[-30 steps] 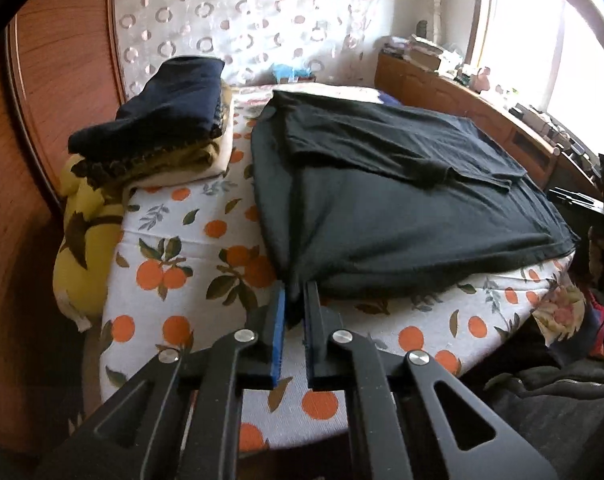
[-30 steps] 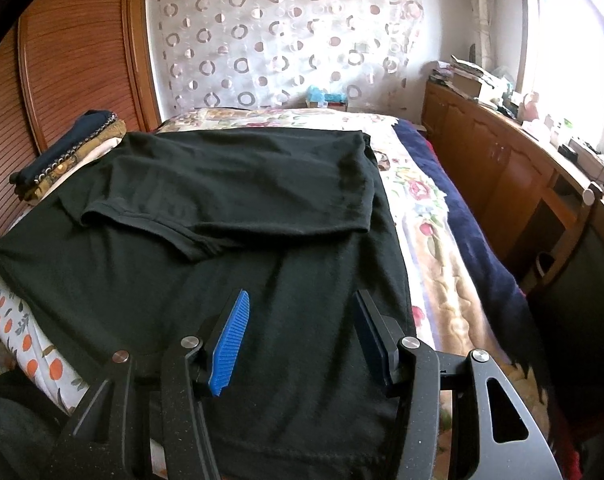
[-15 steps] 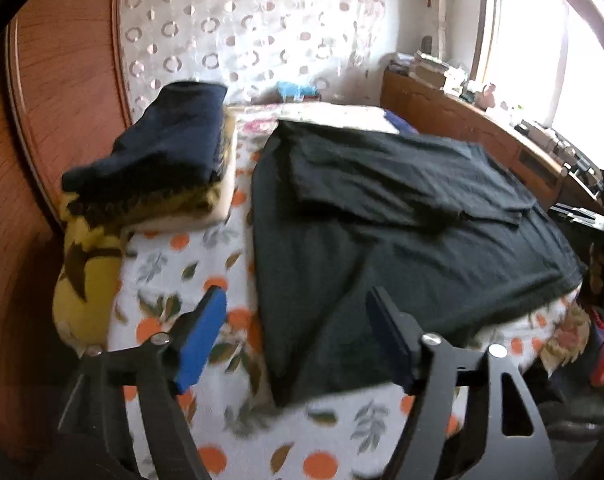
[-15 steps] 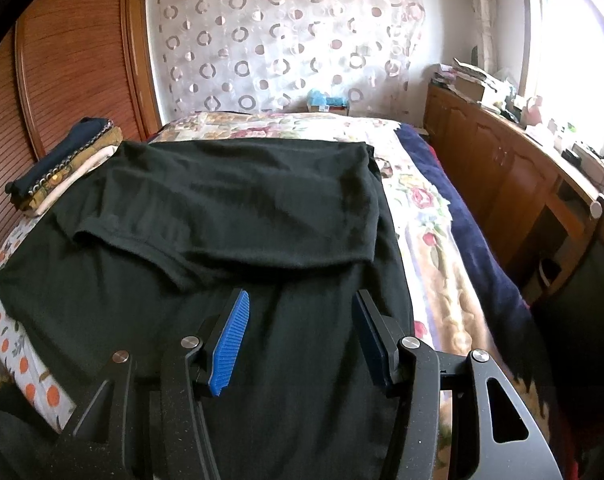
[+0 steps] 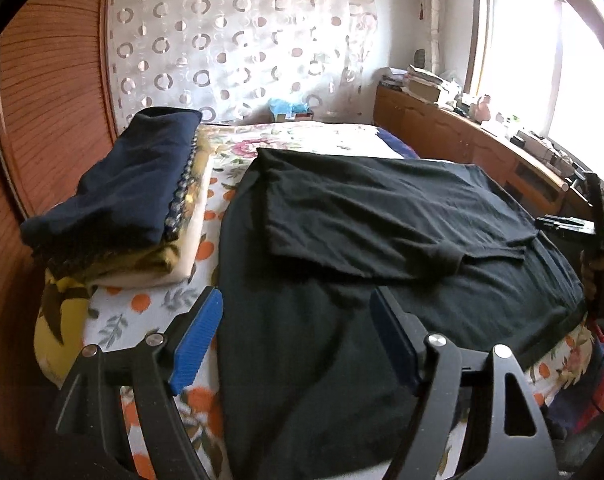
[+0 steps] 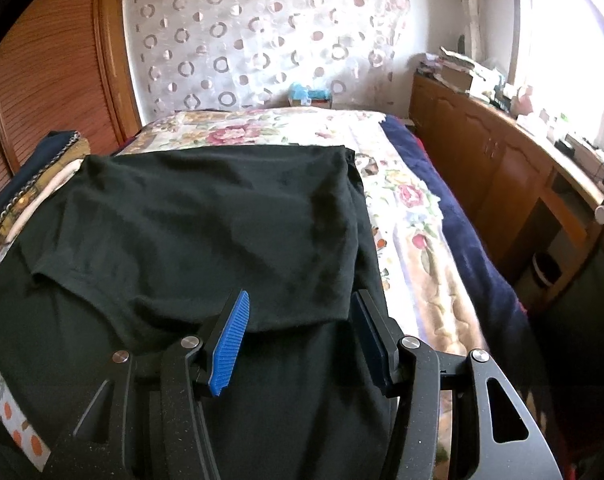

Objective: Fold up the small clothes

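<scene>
A black T-shirt (image 5: 362, 264) lies spread on the bed, its upper part with a sleeve folded down over the body; it also shows in the right wrist view (image 6: 205, 232). My left gripper (image 5: 297, 340) is open and empty, hovering above the shirt's near left edge. My right gripper (image 6: 299, 340) is open and empty, just above the shirt near the folded flap's lower edge. The right gripper also shows at the far right of the left wrist view (image 5: 594, 224).
A stack of folded clothes (image 5: 133, 200) with a navy piece on top sits at the bed's left side, by a wooden wardrobe (image 5: 41, 120). The bed (image 6: 406, 216) has a floral cover. A wooden sideboard (image 6: 502, 168) with clutter runs along the right under the window.
My left gripper let go of the shirt's corner, opened, and moved up and forward over the shirt. My right gripper stayed open and moved forward toward the folded flap.
</scene>
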A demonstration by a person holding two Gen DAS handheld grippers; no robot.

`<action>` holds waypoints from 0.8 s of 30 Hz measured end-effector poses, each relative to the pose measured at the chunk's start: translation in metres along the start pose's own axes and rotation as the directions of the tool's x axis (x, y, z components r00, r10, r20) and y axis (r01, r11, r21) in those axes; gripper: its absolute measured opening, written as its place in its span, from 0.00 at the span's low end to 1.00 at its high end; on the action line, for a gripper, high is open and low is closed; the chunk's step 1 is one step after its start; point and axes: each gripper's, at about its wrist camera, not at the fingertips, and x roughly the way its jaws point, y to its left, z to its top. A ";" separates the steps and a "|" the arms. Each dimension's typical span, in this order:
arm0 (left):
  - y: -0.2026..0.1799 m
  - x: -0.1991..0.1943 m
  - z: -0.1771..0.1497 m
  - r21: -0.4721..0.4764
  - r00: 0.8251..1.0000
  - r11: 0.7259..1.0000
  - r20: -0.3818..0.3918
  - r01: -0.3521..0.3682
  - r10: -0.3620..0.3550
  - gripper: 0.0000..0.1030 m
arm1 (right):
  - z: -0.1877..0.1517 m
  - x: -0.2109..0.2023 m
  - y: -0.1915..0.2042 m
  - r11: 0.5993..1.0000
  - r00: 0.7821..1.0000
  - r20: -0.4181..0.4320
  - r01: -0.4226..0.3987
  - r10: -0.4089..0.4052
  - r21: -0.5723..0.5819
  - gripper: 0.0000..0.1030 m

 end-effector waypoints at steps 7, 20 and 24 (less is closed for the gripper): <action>0.003 0.034 0.021 0.011 0.999 1.000 -0.044 -0.002 0.003 0.75 | 0.000 0.020 0.002 0.999 0.998 -0.057 0.035 -0.035 -0.001 0.54; 0.001 0.102 0.035 0.052 0.982 0.998 -0.182 -0.046 0.055 0.75 | 0.000 0.025 0.006 0.998 0.995 -0.075 0.069 -0.069 -0.014 0.53; 0.002 0.111 0.037 0.041 0.979 0.999 -0.201 -0.021 0.029 0.73 | -0.001 0.026 0.005 0.998 0.995 -0.075 0.068 -0.068 -0.011 0.54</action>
